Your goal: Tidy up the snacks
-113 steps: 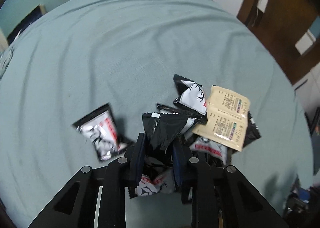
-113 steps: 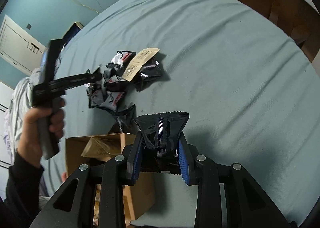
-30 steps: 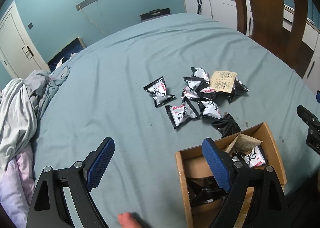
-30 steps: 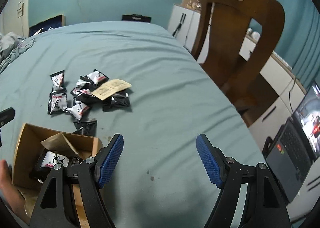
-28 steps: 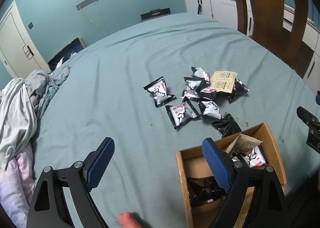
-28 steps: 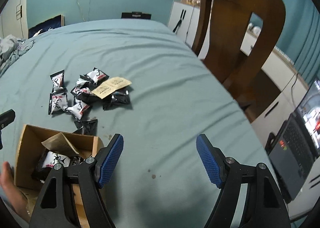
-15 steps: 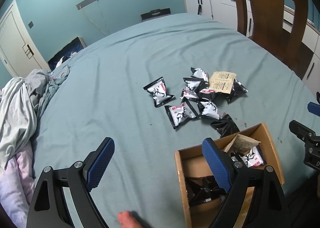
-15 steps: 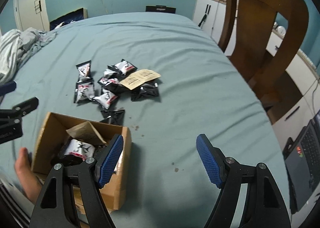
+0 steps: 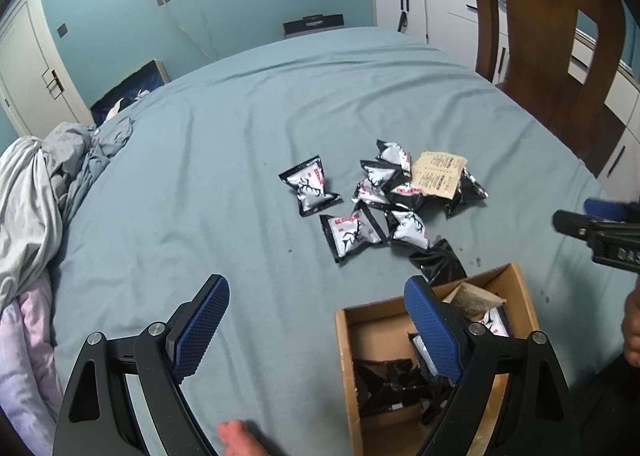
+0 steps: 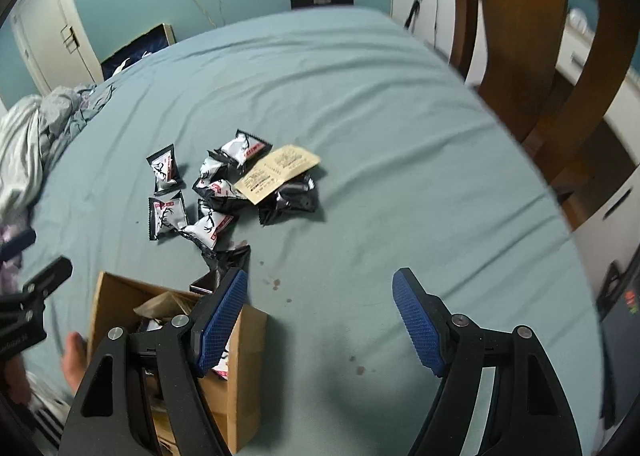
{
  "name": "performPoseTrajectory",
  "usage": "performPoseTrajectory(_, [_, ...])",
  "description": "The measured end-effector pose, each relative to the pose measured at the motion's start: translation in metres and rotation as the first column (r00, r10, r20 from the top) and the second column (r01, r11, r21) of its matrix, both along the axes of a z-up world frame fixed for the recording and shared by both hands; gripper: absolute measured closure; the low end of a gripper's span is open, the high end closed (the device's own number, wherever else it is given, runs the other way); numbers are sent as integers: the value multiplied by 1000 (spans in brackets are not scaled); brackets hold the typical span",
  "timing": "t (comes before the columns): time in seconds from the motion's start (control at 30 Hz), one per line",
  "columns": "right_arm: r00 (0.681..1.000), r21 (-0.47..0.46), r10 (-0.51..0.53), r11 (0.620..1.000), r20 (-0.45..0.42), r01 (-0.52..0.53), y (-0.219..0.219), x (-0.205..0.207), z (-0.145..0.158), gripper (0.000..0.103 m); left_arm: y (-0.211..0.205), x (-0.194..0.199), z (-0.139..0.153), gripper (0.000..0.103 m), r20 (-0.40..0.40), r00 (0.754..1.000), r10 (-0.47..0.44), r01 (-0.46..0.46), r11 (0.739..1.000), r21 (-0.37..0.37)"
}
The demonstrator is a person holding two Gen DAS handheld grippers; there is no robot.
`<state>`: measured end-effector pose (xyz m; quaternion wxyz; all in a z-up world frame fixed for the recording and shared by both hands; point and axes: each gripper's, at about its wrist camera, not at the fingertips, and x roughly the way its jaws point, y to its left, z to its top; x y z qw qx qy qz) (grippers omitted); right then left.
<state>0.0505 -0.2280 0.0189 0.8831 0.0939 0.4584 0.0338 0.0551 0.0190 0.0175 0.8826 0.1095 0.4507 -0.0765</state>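
Several black and white snack packets lie in a loose heap on the teal bed sheet, with a beige sachet on top of some. A brown cardboard box stands near the bed's front edge and holds a few packets. My left gripper hangs open and empty above the sheet, its right finger over the box. My right gripper is open and empty too, its left finger over the box's right wall. Each gripper shows at the edge of the other's view.
A crumpled grey and pink blanket is piled at the left of the bed. A brown wooden chair and white cabinets stand beyond the right side. A laptop sits low at the right. A bare foot pokes in below.
My right gripper has swung left, so the box and the snack heap now sit nearer the middle of its view. The left gripper has stayed put and both remain open.
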Motion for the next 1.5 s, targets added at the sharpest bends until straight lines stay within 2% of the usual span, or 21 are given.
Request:
performPoseTrajectory(0.1, [998, 70, -14, 997, -67, 19, -16, 22, -13, 28, 0, 5, 1, 12, -8, 1000, 14, -14, 1000, -10])
performPoseTrajectory(0.4, [990, 105, -15, 994, -143, 30, -26, 70, -29, 28, -2, 17, -6, 11, -29, 999, 16, -16, 1000, -6])
performPoseTrajectory(0.63, [976, 83, 137, 989, -167, -125, 13, 92, -39, 28, 3, 34, -14, 11, -57, 998, 41, -41, 999, 6])
performPoseTrajectory(0.77, [963, 56, 186, 982, -195, -178, 27, 109, -50, 28, 7, 47, -20, 11, -75, 995, 60, -59, 998, 9])
performPoseTrajectory(0.8, [957, 53, 198, 980, -211, -191, 31, 113, -54, 28, 8, 50, -22, 11, -82, 995, 64, -64, 998, 8])
performPoseTrajectory(0.93, [885, 138, 322, 946, -336, -292, 54, 132, -77, 28, 11, 61, -32, 11, -116, 990, 82, -82, 997, 6])
performPoseTrajectory(1.0, [855, 155, 345, 938, -388, -309, 64, 139, -88, 28, 11, 63, -36, 11, -125, 989, 84, -84, 996, 6])
performPoseTrajectory(1.07, [827, 155, 363, 932, -429, -328, 74, 144, -97, 28, 11, 65, -38, 11, -126, 989, 84, -83, 996, 13])
performPoseTrajectory(1.13, [817, 114, 368, 928, -444, -356, 84, 145, -103, 29, 11, 67, -41, 11, -123, 989, 84, -82, 996, 23])
performPoseTrajectory(1.2, [823, 81, 357, 929, -442, -360, 90, 146, -102, 43, 11, 72, -46, 11, -127, 988, 88, -85, 996, 31])
performPoseTrajectory(1.23, [827, 80, 351, 932, -440, -353, 91, 145, -101, 61, 12, 74, -48, 11, -129, 988, 90, -87, 996, 30])
performPoseTrajectory(1.27, [826, 90, 352, 933, -441, -349, 91, 145, -100, 68, 12, 77, -51, 11, -131, 987, 93, -90, 996, 29])
performPoseTrajectory(1.33, [829, 102, 354, 933, -433, -345, 91, 142, -98, 73, 15, 85, -60, 11, -158, 982, 103, -101, 995, 25])
performPoseTrajectory(1.4, [840, 99, 351, 935, -413, -341, 91, 139, -94, 76, 17, 92, -68, 11, -191, 977, 98, -102, 995, -14])
performPoseTrajectory(1.5, [889, 113, 298, 954, -347, -276, 77, 135, -81, 78, 12, 100, -70, 11, -193, 980, 57, -69, 996, -60])
